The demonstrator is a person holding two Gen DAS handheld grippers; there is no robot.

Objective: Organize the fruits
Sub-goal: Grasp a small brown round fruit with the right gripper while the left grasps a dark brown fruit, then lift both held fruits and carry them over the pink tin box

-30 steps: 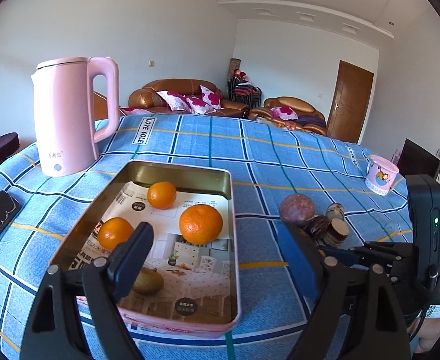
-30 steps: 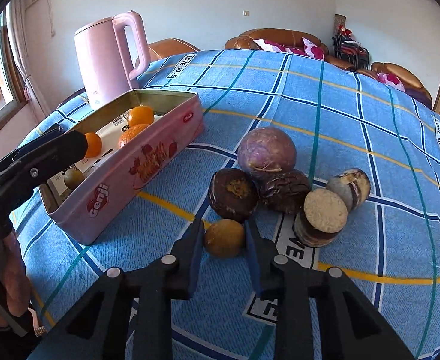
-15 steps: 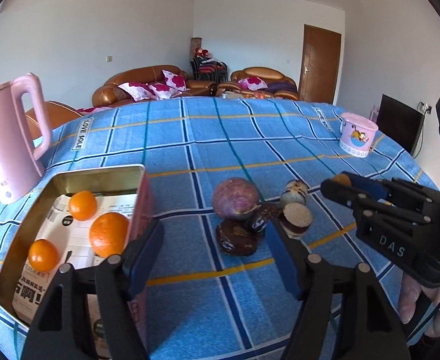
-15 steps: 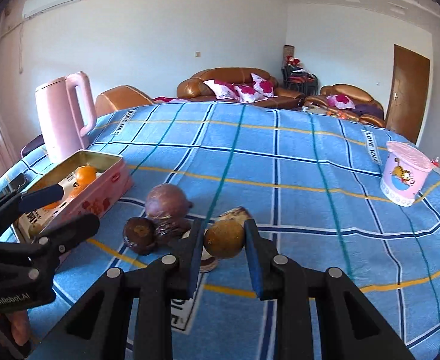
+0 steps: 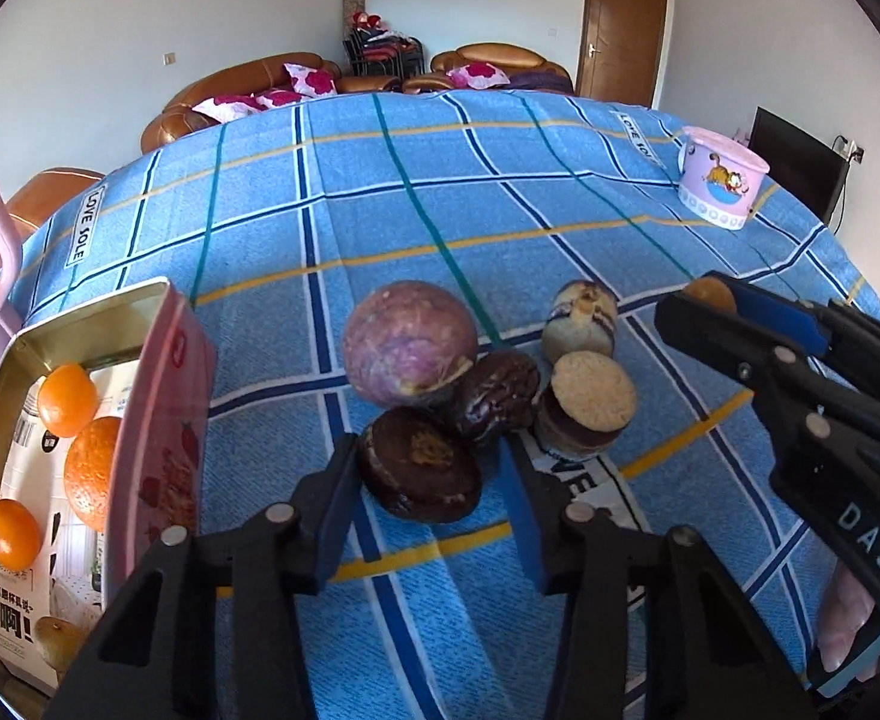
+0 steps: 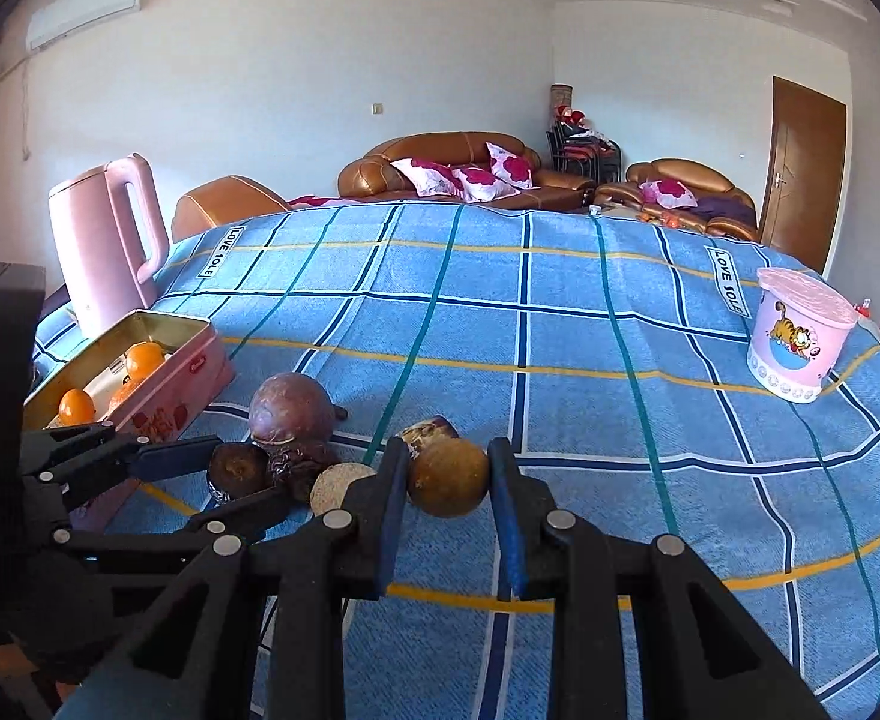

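Note:
My left gripper [image 5: 431, 492] is open, its jaws on either side of a dark brown passion fruit [image 5: 419, 471] on the blue checked cloth. Behind it lie a big purple fruit [image 5: 409, 351], a wrinkled dark fruit [image 5: 494, 399], and two cut pale fruits [image 5: 587, 411]. My right gripper [image 6: 447, 480] is shut on a small brown round fruit [image 6: 447, 477], held above the cloth; it also shows in the left wrist view [image 5: 707, 294]. The pink tin [image 5: 164, 420] at left holds three oranges [image 5: 89, 471] and a brown fruit [image 5: 59, 639].
A pink kettle [image 6: 107, 246] stands behind the tin at the left. A pink cartoon cup [image 6: 797, 333] stands at the far right of the table. The other gripper shows at the left of the right wrist view [image 6: 140, 480]. Sofas and a door lie beyond.
My left gripper has swung right from the tin and closed in around the dark fruit. My right gripper has lifted the small brown fruit off the cloth and moved right.

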